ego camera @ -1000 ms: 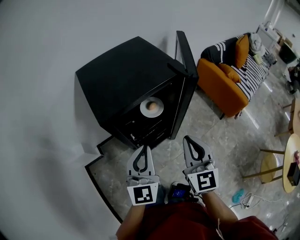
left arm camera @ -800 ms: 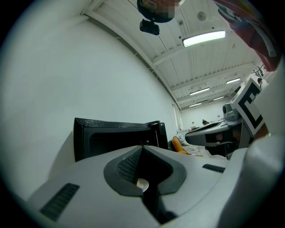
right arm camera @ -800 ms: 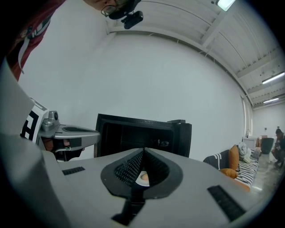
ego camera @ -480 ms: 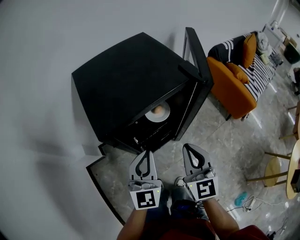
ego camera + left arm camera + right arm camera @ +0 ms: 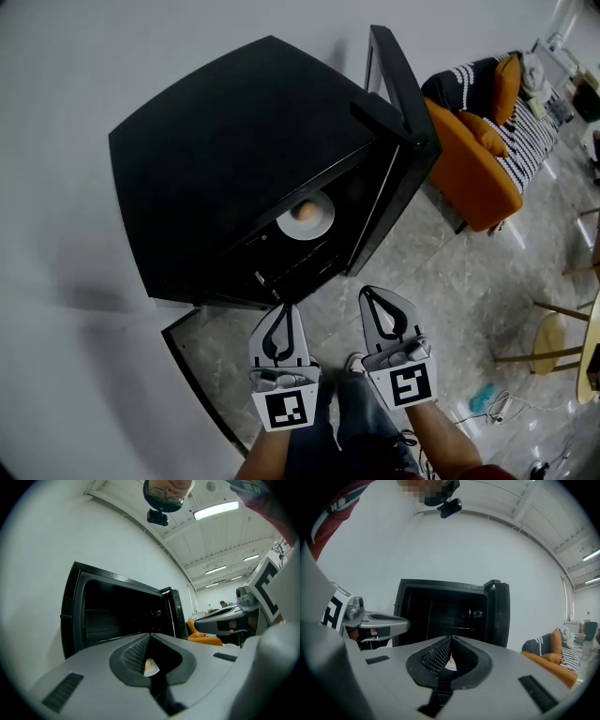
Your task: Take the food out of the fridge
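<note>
The left gripper [image 5: 284, 309] and right gripper [image 5: 369, 294], jaws together and empty, face the open fridge [image 5: 216, 141]; the round food [image 5: 303, 212] sits on a plate [image 5: 322, 224] inside (probably light, apt to roll), so pinch the plate's rim

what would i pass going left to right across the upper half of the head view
black fridge → its open door → orange sofa

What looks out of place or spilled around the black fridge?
Nothing stands out: the small black fridge stands upright, door open, and the round white plate sits inside with a tan food piece on it.
</note>
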Available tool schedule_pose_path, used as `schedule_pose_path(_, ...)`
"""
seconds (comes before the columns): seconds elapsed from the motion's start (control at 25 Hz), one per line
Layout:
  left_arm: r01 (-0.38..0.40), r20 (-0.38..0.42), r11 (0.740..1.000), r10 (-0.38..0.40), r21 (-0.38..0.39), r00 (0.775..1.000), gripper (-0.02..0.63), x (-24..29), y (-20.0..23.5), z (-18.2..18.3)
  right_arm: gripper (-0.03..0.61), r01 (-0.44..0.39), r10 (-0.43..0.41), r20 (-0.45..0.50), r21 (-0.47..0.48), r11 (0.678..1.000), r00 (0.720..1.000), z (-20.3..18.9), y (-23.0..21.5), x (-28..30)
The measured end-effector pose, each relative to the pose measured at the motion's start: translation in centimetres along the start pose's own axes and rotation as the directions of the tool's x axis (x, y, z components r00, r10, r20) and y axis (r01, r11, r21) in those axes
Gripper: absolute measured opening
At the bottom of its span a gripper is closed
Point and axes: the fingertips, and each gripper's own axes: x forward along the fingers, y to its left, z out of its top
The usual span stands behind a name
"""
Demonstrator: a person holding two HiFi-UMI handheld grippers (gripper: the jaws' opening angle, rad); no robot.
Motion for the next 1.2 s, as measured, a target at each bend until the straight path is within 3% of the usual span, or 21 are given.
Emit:
schedule_pose_path(0.48,0.023,-0.026,1.0,-0.023,-0.011,0.999,0.014,2.0,-1.9,-8.1,0.021,0.015,-0.015,-0.043,-0.003,1.0,0.999,-8.7,-2.0,0.9)
schedule_pose_path(0.84,-0.031,-0.024,0.999,0.03,-0.01,0.999,0.014,2.9,-0.3,-12.6,0.021,0.033,-0.033,-0.057,0.005,0.999,0.998,-14.0,-2.2,1.5)
schedule_pose_path(1.08,-0.015,-0.062,0.996,0.02,0.087,0.998,0.014,2.9,-0.2,-15.7,0.021,0.043,-0.042,-0.064,0.009,0.999,0.997,-16.6,-2.1,2.0)
schedule_pose_path(1.2,-0.022,-0.064,0.997,0.026,0.068,0.998,0.014,2.9,-0.2,-16.2,0.021,0.033,-0.031,-0.071,0.027,0.999,0.997,-17.4,-1.8,2.2)
